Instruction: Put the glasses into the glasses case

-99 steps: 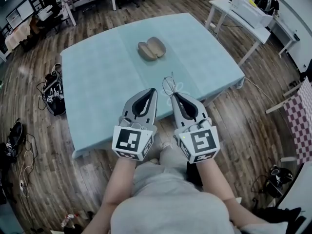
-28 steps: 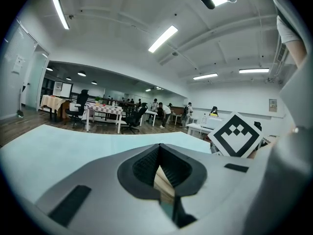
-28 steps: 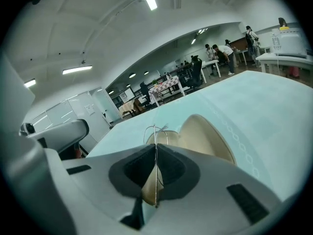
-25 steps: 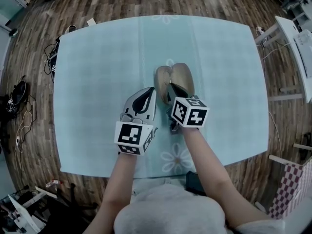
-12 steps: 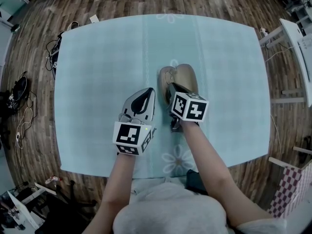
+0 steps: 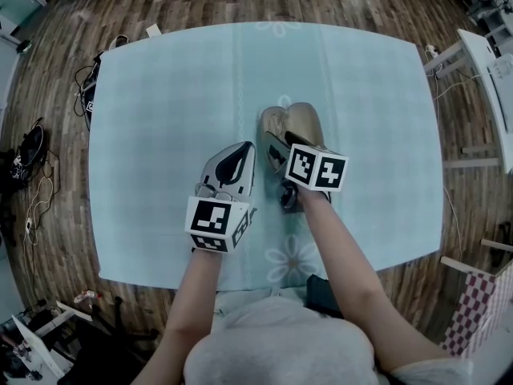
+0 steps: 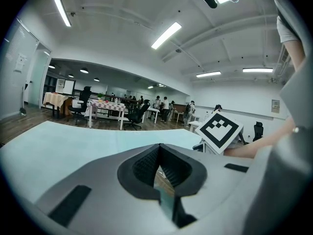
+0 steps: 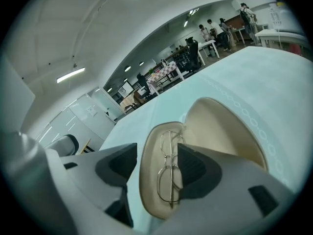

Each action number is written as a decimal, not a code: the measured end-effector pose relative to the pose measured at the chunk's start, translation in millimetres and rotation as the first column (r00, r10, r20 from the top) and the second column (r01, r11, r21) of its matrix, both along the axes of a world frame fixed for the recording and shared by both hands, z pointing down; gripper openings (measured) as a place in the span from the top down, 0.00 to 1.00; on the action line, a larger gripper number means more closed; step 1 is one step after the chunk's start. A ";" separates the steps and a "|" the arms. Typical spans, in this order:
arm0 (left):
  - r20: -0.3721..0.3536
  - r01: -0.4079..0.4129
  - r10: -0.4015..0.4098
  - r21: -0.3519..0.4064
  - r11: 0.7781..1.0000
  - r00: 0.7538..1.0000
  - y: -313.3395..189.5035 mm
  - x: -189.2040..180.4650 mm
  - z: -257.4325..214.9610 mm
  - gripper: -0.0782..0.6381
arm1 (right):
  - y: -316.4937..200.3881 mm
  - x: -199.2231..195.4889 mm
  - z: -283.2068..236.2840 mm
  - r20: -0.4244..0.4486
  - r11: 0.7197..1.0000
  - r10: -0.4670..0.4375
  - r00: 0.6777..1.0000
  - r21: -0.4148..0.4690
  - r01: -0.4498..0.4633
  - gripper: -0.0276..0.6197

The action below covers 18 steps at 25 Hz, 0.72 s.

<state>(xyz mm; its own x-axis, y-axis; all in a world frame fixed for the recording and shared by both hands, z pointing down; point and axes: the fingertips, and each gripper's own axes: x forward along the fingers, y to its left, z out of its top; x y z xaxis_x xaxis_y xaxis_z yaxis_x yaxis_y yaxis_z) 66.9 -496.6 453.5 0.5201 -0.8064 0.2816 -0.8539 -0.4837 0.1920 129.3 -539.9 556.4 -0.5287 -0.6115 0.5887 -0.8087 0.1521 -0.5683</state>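
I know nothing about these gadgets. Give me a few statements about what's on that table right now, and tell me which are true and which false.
1. The glasses lie inside the open glasses case. True.
2. The right tool is clamped on the glasses. False: its jaws stand apart and are opening, and the glasses lie in the case between them.
3. The left tool grips the case. False: its jaws are together with nothing between them, and it sits beside the case.
4. The table has a light blue cover. True.
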 end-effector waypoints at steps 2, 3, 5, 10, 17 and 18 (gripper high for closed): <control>-0.005 -0.002 0.002 0.007 1.000 1.000 0.0 0.8 -3.2 0.88 | -1.4 0.3 -5.1 -0.001 1.000 0.000 1.000 0.016 0.000 0.54; -0.007 -0.003 0.003 0.011 1.000 1.000 0.2 0.6 -5.1 0.88 | -1.8 -0.5 -8.2 0.003 1.000 0.000 1.000 0.023 0.000 0.53; -0.010 -0.006 0.007 0.019 1.000 1.000 1.5 -0.6 -9.1 0.88 | -1.8 -2.8 -14.8 0.012 0.999 0.000 1.000 0.037 0.000 0.50; -0.011 -0.012 0.012 0.039 0.999 1.000 7.6 1.3 -19.9 0.88 | 1.6 1.3 -32.2 -0.032 0.994 -0.008 0.999 0.113 0.012 0.46; -0.005 -0.017 0.018 0.070 0.997 1.000 18.6 1.9 -31.8 0.88 | 15.8 8.7 -58.2 -0.130 0.971 0.012 0.991 0.237 0.019 0.71; -0.004 -0.019 0.019 0.076 0.997 1.000 20.8 3.0 -33.8 0.88 | 19.1 10.5 -61.3 -0.146 0.968 0.017 0.989 0.249 0.021 0.75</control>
<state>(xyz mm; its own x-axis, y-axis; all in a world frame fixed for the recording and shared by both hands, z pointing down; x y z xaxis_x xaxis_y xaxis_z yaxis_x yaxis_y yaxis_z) 69.9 -475.8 419.7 0.5367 -0.8153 0.2171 -0.8436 -0.5132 0.1581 139.9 -520.8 495.2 -0.4499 -0.7477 0.4883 -0.8794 0.2756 -0.3882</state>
